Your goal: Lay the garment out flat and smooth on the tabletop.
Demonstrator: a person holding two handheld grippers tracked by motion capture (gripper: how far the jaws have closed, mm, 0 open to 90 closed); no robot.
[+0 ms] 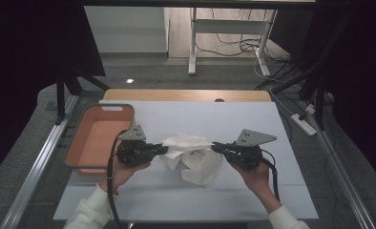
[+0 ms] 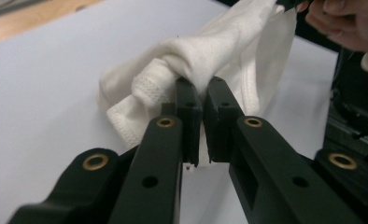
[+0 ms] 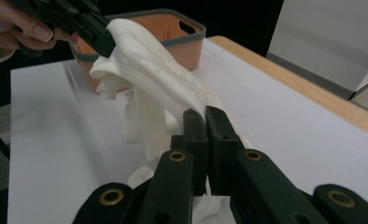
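We held the white cloth [image 1: 193, 156] above the table [image 1: 253, 124] beside the basket [image 1: 96, 138], left gripper [image 1: 166, 149] and right gripper [image 1: 214, 146] each clamped on an end, to spread it.

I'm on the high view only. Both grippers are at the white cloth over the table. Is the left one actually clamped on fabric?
Observer: Yes. In the left gripper view the left gripper has its black jaws pinched shut on a bunched fold of the white knitted cloth.
Operator: And the right?
Observer: Same. The right gripper view shows the right gripper shut on the cloth's edge, fabric trailing below the jaws.
Operator: Any hem visible?
Observer: A ribbed, stitched hem sits just left of the left jaws.
Operator: The bin?
Observer: The orange plastic bin with a grey rim has a handle slot in its end wall.
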